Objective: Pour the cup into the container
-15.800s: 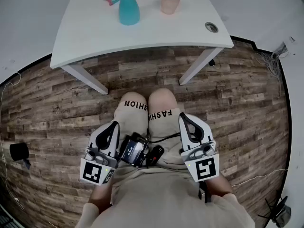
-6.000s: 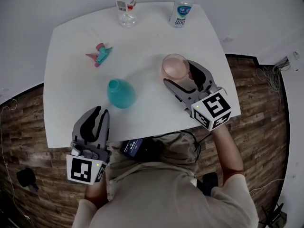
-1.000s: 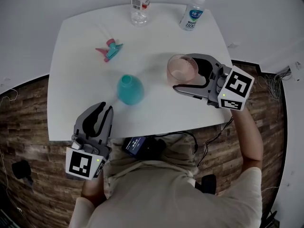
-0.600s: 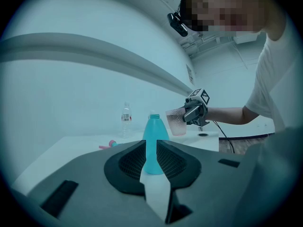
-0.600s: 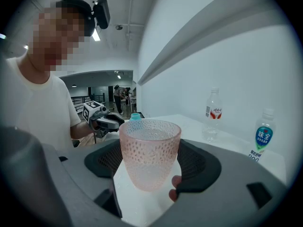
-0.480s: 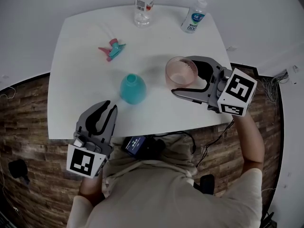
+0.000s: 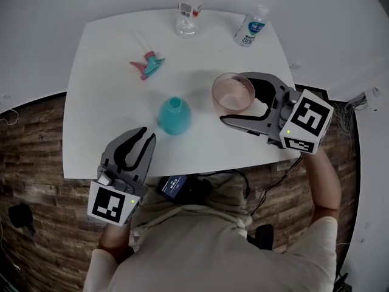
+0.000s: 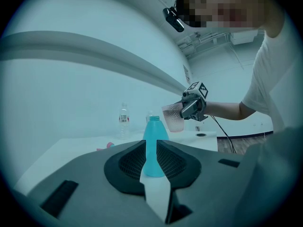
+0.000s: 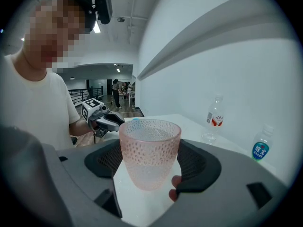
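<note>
A pink dimpled cup (image 7: 233,93) hangs upright above the white table (image 7: 109,102), right of the middle. My right gripper (image 7: 238,102) is shut on it, one jaw on each side. In the right gripper view the cup (image 9: 149,150) fills the gap of the right gripper (image 9: 150,171), and a fingertip shows under it. A teal bottle with an open neck (image 7: 174,115), the container, stands to the cup's left. My left gripper (image 7: 141,143) hovers at the table's near edge, just short of the bottle. It is open by a narrow gap, with nothing in it. Through that gap of the left gripper (image 8: 151,167) I see the bottle (image 8: 152,145).
A pink and teal spray head (image 7: 148,64) lies at the back left. A clear water bottle (image 7: 189,8) and a small blue-labelled bottle (image 7: 251,27) stand at the far edge. A dark device (image 7: 176,187) rests on the person's lap below the table's near edge.
My left gripper has edged forward toward the teal bottle. My right gripper still holds the cup in about the same place.
</note>
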A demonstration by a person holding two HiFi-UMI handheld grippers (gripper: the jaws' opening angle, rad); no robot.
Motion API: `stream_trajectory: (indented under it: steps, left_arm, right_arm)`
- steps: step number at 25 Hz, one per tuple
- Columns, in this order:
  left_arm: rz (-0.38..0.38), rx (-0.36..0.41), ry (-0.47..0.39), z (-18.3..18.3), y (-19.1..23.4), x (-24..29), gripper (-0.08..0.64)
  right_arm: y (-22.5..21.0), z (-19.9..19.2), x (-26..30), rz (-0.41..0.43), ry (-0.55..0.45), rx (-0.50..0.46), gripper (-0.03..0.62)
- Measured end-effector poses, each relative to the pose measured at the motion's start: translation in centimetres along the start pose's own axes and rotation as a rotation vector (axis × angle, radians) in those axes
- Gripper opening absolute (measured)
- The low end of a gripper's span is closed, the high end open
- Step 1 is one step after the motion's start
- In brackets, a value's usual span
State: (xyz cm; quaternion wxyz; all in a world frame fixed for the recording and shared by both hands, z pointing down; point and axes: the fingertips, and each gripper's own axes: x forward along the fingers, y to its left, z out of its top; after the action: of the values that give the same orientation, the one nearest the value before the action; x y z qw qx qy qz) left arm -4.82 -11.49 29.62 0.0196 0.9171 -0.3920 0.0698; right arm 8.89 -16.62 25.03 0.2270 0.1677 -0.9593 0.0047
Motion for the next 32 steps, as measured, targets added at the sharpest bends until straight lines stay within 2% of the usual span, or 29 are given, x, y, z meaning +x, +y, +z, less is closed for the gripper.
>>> stream_trajectory:
  steps: [23,32]
  left_arm:
    - [-0.015,0.007,0.020,0.4,1.0,-0.3,0.064]
    - [-0.025,-0.018,0.027,0.1,1.1,-0.4,0.011]
  right_arm:
    - [1.7,2.7,1.8,0.029,0.122,-0.084,0.365]
    - [1.9,3.4,2.7,0.040,0.161,-0.105,0.365]
